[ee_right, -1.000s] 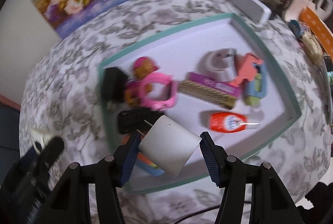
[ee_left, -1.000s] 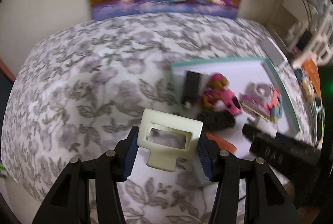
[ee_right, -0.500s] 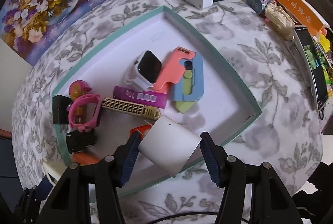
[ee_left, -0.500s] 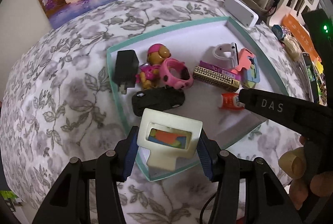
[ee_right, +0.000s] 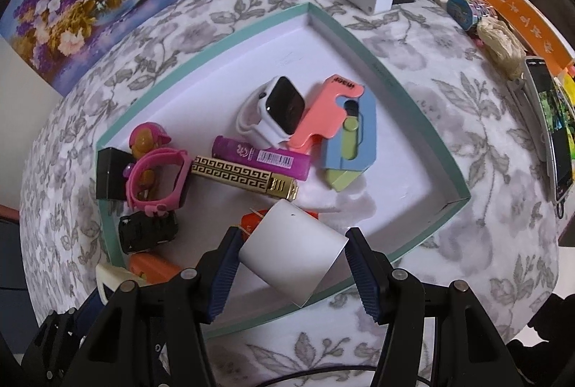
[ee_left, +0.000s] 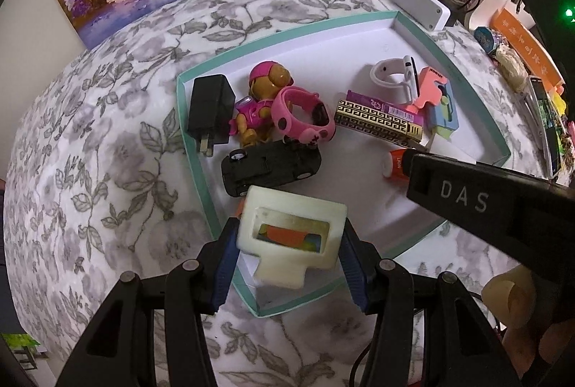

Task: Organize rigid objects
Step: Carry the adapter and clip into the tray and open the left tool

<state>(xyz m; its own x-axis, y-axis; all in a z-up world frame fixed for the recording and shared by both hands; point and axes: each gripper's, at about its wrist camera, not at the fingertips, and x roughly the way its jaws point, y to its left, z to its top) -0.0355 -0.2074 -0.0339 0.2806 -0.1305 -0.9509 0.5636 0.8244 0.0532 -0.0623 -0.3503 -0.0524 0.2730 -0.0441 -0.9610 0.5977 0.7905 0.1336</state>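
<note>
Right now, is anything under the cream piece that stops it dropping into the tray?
Yes. An orange toy lies in the tray's near corner, right under the cream piece, showing through its window. The black car sits just beyond.

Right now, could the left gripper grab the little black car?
Probably not yet. The left gripper is already shut on a cream plastic piece, so its jaws are full. The black car lies just ahead in the tray, uncovered.

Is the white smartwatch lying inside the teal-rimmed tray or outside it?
Inside. The white smartwatch rests on the tray's white floor, within the teal rim, leaning against the pink-and-blue utility knife.
</note>
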